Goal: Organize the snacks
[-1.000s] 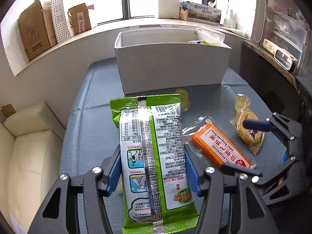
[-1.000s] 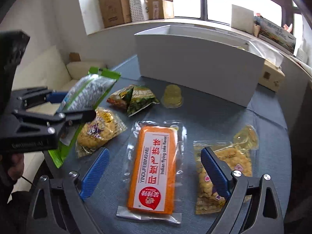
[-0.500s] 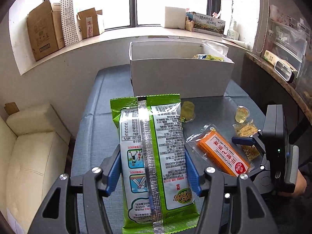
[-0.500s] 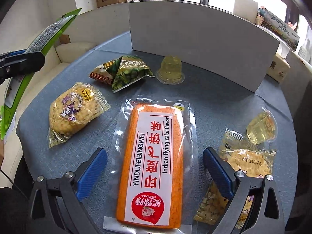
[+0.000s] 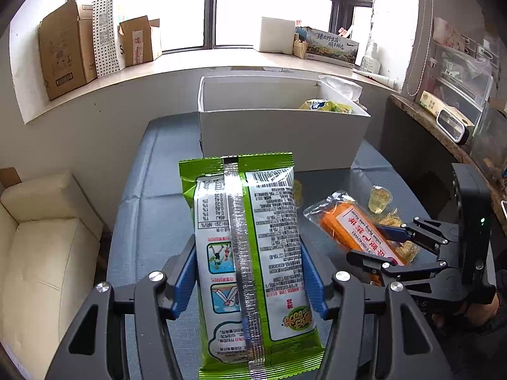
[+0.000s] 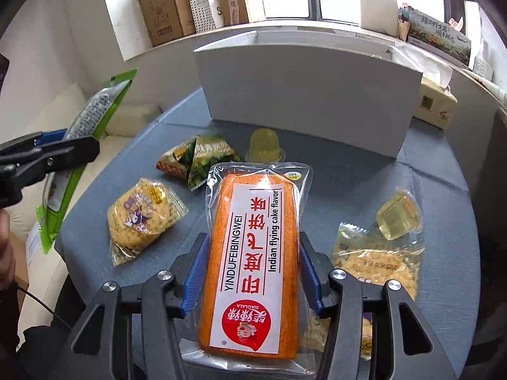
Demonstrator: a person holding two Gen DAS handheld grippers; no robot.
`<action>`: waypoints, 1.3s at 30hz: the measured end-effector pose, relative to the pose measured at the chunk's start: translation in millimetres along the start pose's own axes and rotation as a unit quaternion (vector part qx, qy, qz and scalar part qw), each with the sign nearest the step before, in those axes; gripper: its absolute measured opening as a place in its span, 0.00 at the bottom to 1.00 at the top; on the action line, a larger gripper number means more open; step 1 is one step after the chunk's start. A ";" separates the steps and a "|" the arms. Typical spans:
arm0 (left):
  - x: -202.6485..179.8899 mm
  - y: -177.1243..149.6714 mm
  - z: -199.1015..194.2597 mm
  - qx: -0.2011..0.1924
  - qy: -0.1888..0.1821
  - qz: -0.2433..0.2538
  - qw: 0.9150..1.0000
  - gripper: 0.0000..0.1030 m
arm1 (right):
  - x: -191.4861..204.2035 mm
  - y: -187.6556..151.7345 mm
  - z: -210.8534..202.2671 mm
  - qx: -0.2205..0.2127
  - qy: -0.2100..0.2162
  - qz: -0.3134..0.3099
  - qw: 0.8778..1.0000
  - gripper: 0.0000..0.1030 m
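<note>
The left gripper is closed across the lower half of a green snack bag, which is held clear of the table with its back seam and barcode facing the camera. The bag looks light and puffy, with slick film; it is best gripped across its width, firmly enough not to slide yet not so hard that the contents are crushed.

To its right, the right gripper is clamped on the long sides of the orange flying-cake pack, whose far end appears lifted off the blue table, though that is hard to judge from this angle. The cake is judged soft under a loose clear wrapper, so a mid-length hold on the body, not the film edge, suits it.

Ahead of both grippers stands the white box, open-topped, with a packet already inside. Below the right gripper, rice-cracker packs, jelly cups and triangular packets lie on the table.
</note>
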State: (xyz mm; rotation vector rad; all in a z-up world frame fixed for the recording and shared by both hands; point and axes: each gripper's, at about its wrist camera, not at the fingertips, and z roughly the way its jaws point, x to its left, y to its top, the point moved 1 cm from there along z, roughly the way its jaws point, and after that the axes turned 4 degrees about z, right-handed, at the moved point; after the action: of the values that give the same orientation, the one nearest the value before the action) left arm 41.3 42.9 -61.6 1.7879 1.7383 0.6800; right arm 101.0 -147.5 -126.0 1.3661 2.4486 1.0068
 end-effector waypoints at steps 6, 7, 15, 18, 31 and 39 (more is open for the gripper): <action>-4.7 51.1 -7.3 -0.041 -0.016 0.010 0.999 0.62 | -20.7 40.6 -35.3 -0.050 -0.002 0.022 0.999 0.56; -4.0 63.2 -6.4 -0.047 -0.020 0.008 0.999 0.62 | -25.6 50.3 -40.2 -0.059 -0.001 0.029 0.998 0.56; -1.0 170.1 31.5 -0.070 -0.042 0.011 0.997 0.62 | -62.7 152.8 -52.4 -0.125 -0.004 0.069 0.990 0.56; 0.7 201.1 59.5 -0.066 -0.032 0.013 0.997 0.62 | -73.4 185.9 -39.3 -0.125 -0.017 0.071 0.990 0.57; 24.2 221.6 153.7 -0.031 -0.008 0.006 0.999 1.00 | -110.1 240.4 43.2 -0.098 0.005 0.119 0.988 0.90; 32.6 205.2 139.9 -0.031 -0.010 0.003 0.999 1.00 | -120.0 236.0 23.8 -0.120 0.017 0.142 0.982 1.00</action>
State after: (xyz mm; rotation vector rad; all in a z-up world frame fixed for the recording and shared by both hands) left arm 287.3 67.5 -20.9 1.7531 1.6805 0.7079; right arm 343.6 -148.8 -17.3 1.6505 2.1053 1.3476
